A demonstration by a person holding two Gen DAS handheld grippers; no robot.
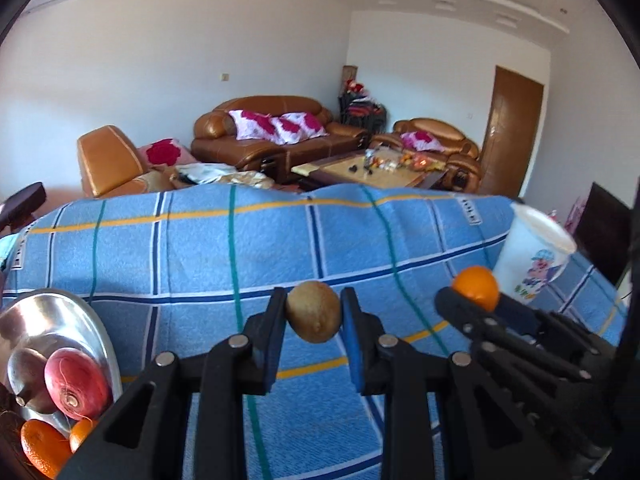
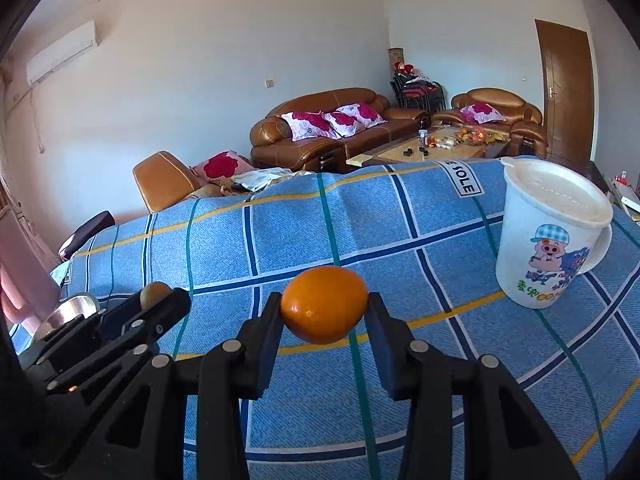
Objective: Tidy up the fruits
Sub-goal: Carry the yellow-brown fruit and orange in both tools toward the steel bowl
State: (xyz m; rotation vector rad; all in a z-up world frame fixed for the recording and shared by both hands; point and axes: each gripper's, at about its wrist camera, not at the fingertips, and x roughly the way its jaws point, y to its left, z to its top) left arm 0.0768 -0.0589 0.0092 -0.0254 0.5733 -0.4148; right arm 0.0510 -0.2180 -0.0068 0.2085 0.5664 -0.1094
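At the left edge of the surface, which is draped in a blue plaid cloth, a steel bowl holds a red onion and tangerines. Right of it, the left gripper clamps a brown kiwi above the cloth. Further right, the right gripper pinches an orange. A white lidded cartoon cup stands near the right edge.

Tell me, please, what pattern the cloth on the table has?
The cloth is blue with dark blue, green and yellow check lines, clearest in the right wrist view.
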